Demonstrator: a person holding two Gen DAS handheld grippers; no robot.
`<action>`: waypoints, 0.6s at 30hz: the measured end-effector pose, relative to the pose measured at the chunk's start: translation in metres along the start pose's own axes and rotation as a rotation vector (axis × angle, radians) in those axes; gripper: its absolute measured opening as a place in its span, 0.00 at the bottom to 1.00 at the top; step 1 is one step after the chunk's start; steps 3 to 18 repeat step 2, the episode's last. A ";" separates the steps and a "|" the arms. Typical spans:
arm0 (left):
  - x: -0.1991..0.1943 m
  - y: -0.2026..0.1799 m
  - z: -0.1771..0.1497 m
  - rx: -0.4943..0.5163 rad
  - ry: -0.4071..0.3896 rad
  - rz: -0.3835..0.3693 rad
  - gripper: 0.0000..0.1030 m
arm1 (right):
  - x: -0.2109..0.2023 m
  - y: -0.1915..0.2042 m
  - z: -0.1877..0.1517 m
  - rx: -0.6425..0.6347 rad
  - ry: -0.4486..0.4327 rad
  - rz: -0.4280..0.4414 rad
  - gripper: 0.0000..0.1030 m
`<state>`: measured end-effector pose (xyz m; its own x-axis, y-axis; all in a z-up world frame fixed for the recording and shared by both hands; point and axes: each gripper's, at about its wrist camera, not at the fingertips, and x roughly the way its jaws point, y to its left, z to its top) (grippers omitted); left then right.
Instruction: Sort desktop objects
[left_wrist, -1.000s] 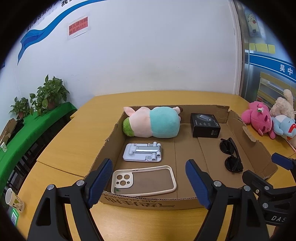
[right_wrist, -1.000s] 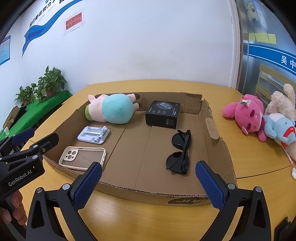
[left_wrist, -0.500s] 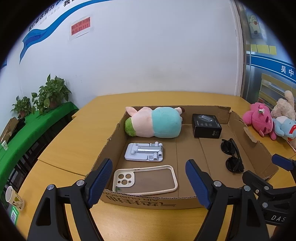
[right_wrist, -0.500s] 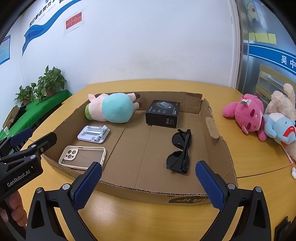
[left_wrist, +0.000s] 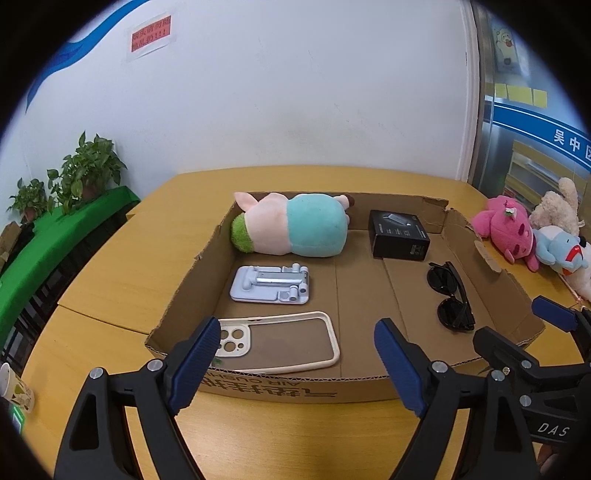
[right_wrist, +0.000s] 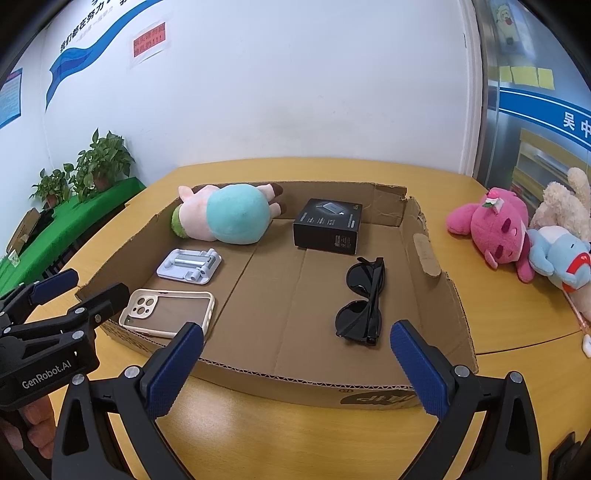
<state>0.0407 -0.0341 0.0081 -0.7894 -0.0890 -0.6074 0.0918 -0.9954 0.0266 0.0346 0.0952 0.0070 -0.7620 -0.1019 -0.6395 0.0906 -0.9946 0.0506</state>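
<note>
A big yellow wood bench sits by a white wall. Green plants stand on a green shelf on the left side. A flat cardboard box with low walls lies on the bench.

Both tongs hang low over the bench, just in front of the near wall of the box. The left tongs are spread wide and hold nothing. The right tongs are spread wide too and hold nothing. In the right view, part of a hand shows under the left tool.

Inside the box, a plush pig in pink and blue lies on its side at the back, long ways along the back wall, green end to the left. A black box sits beside it on the right. A grey phone stand lies flat in front of the pig. A cream phone case lies flat near the front wall, long side along that wall, camera holes to the left. Black sunglasses lie folded on the right side, long ways from front to back.

On the bench to the right of the box lie a pink plush toy, a blue plush toy and a cream plush toy, touching each other.

A paper cup stands at the far left edge.
</note>
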 end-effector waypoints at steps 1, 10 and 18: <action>-0.001 0.000 -0.001 0.002 -0.004 0.004 0.84 | 0.001 0.000 0.000 0.000 0.002 -0.001 1.00; -0.001 0.000 -0.001 0.003 -0.004 0.003 0.84 | 0.001 0.000 0.000 0.004 0.003 -0.001 1.00; -0.001 0.000 -0.001 0.003 -0.004 0.003 0.84 | 0.001 0.000 0.000 0.004 0.003 -0.001 1.00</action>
